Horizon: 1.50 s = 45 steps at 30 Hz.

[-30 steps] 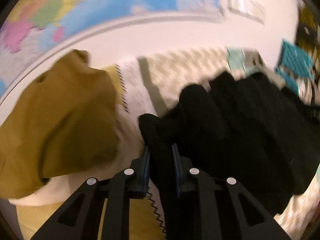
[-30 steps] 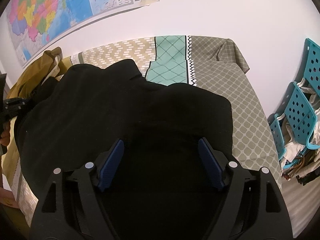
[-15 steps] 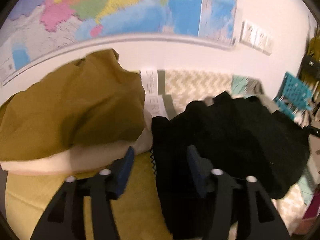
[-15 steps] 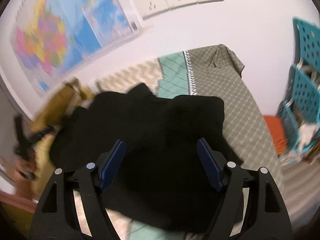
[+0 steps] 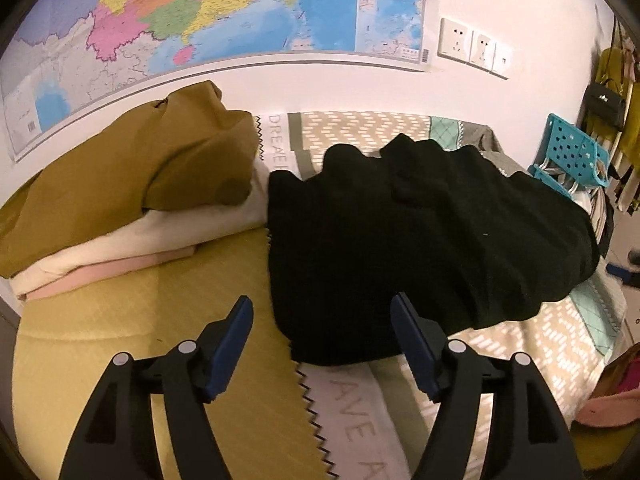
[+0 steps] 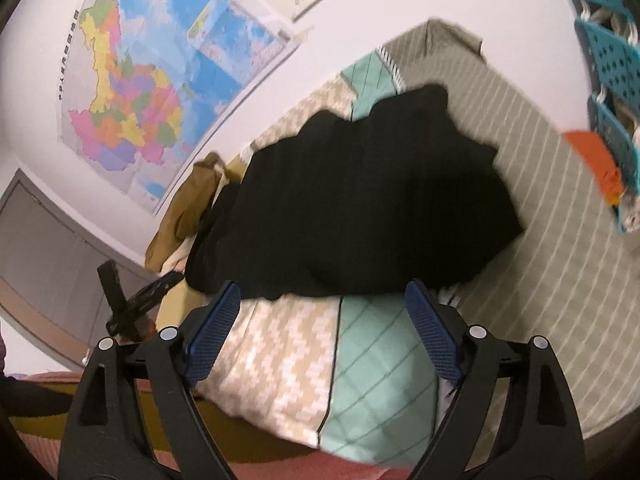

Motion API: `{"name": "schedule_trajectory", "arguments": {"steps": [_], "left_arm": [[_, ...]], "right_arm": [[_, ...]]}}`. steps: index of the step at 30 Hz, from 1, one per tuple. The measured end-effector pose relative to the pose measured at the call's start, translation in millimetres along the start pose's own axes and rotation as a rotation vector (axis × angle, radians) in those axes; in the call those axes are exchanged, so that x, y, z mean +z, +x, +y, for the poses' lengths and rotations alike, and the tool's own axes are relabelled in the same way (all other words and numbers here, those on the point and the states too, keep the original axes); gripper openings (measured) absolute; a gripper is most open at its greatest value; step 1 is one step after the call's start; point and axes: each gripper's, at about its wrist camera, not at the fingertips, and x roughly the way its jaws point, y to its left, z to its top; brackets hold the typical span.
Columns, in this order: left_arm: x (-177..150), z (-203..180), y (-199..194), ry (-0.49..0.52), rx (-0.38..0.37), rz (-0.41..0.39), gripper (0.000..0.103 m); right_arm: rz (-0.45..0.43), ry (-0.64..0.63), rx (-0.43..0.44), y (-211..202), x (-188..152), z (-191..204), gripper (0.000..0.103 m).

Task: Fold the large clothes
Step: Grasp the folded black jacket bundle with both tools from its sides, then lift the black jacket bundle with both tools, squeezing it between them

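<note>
A black garment (image 5: 420, 232) lies folded in a thick heap on the patchwork bedspread (image 5: 520, 344). My left gripper (image 5: 320, 303) hovers at its near left corner. Its jaws are opening and its blue pads (image 5: 234, 336) stand wide apart, touching no cloth. In the right wrist view the same black garment (image 6: 360, 200) lies just beyond my right gripper (image 6: 322, 287). Those jaws are opening too, with only bedspread (image 6: 288, 344) under the gap between them. The left gripper (image 6: 136, 300) shows small and dark at the garment's left end.
A stack of folded clothes (image 5: 120, 200), mustard over white and pink, sits left of the black garment. A wall map (image 5: 200, 12) and sockets (image 5: 472, 46) are behind the bed. A blue perforated rack (image 5: 572, 152) with clothes stands at the right.
The left gripper was shut on the black garment's corner; it has let go, opened wide and drawn back. The right gripper has pulled back off the garment and rolled.
</note>
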Motion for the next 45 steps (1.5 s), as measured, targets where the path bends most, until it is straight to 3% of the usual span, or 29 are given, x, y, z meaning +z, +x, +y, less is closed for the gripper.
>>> {"name": "schedule_trajectory", "arguments": {"steps": [7,13,17,25,29,34,38,45], "left_arm": [[-9.2,-7.0,2.1,-0.012,-0.039,0.022,0.070],[-21.1,-10.7,8.6,-0.018,-0.071,0.066,0.073],[-31.0,-9.3,19.2,-0.085,-0.214,0.134,0.073],[-37.0,-17.8,35.5,-0.146,-0.370,0.195,0.078],[-34.8,-13.2,41.2,-0.214,-0.462,0.216,0.079],[-26.3,-3.0,52.8,-0.317,-0.549,0.228,0.088],[-12.0,-3.4,67.5,-0.383,-0.582,0.235,0.096],[11.6,1.2,91.4,-0.491,-0.581,0.232,0.096]], "right_arm": [[0.069,0.059,-0.004,25.0,-18.2,-2.6,0.089],[0.023,0.145,-0.026,33.2,-11.3,-14.6,0.090],[-0.013,0.175,-0.049,38.1,-5.8,-15.3,0.091],[-0.074,0.210,-0.073,47.7,-0.8,-11.8,0.095],[-0.063,0.251,-0.048,43.4,-2.3,-14.2,0.095],[-0.049,0.287,-0.050,36.2,-12.0,-16.1,0.094],[-0.062,0.273,-0.048,46.7,-4.0,-13.6,0.095],[-0.108,0.268,-0.066,74.2,22.7,-10.1,0.099]]}}
